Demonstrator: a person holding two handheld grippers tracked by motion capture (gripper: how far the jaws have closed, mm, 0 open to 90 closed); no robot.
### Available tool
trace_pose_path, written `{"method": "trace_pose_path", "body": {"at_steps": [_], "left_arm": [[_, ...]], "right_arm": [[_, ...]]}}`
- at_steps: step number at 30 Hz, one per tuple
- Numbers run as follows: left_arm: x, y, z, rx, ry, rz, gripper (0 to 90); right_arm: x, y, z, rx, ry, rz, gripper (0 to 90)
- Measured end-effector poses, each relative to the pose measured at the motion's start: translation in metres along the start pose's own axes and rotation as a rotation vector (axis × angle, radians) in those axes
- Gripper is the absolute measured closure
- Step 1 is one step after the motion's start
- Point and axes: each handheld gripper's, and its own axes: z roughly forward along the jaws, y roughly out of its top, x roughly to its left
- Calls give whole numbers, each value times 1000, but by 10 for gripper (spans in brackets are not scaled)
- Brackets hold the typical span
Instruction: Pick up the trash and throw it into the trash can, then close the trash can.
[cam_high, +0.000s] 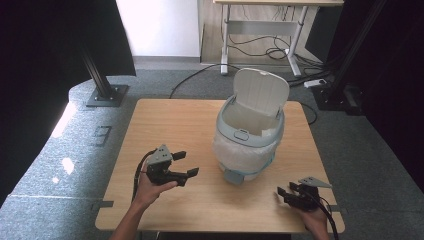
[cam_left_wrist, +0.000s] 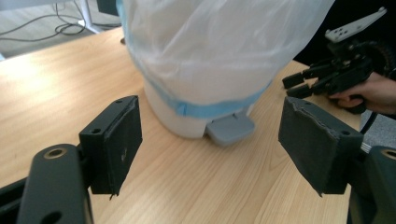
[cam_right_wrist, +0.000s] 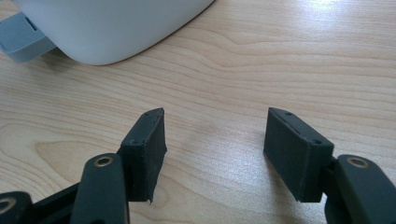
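With both the left claw (cam_high: 186, 163) and right claw (cam_high: 283, 192) open and empty, a careless reach could snag the bin liner (cam_high: 235, 155) and tip the pedal bin (cam_high: 250, 131) on the bench (cam_high: 165, 125).

Pedal bin (cam_high: 250, 131): white body, pale blue rim band, white lid (cam_high: 261, 92) raised; grey foot pedal (cam_high: 234, 176). Bin liner (cam_left_wrist: 219, 42): translucent milky white, draped over the outside. Bench (cam_high: 165, 125): light wood, wavy brown grain. Left gripper (cam_high: 186, 163) and right gripper (cam_high: 284, 192): black, with matte black jaws, each topped by a grey plate. Floor (cam_high: 60, 165): grey carpet.
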Motion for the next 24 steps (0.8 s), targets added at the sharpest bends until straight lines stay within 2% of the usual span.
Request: {"method": "trace_pose_path", "body": {"at_steps": [3, 4, 8, 13, 17, 19, 21, 24], "left_arm": [[3, -11, 0, 6, 5, -16, 213], [5, -14, 0, 24, 12, -15, 212], [6, -17, -1, 25, 19, -14, 212], [8, -23, 2, 40, 25, -15, 212], [9, -27, 5, 56, 22, -22, 211], [9, -28, 6, 59, 18, -23, 211], [9, -28, 7, 59, 16, -25, 210], [7, -29, 6, 58, 14, -27, 210]], "right_arm": [[0, 0, 0, -1, 2, 4, 382], [0, 0, 0, 0, 0, 1, 380], [1, 0, 0, 2, -2, -8, 371], [2, 0, 0, 8, -13, -44, 357], [2, 4, -5, -20, -12, -40, 319], [2, 9, -11, -48, -1, -29, 302], [2, 11, -12, -52, 3, -32, 289], [2, 21, -19, -54, 39, -39, 287]]}}
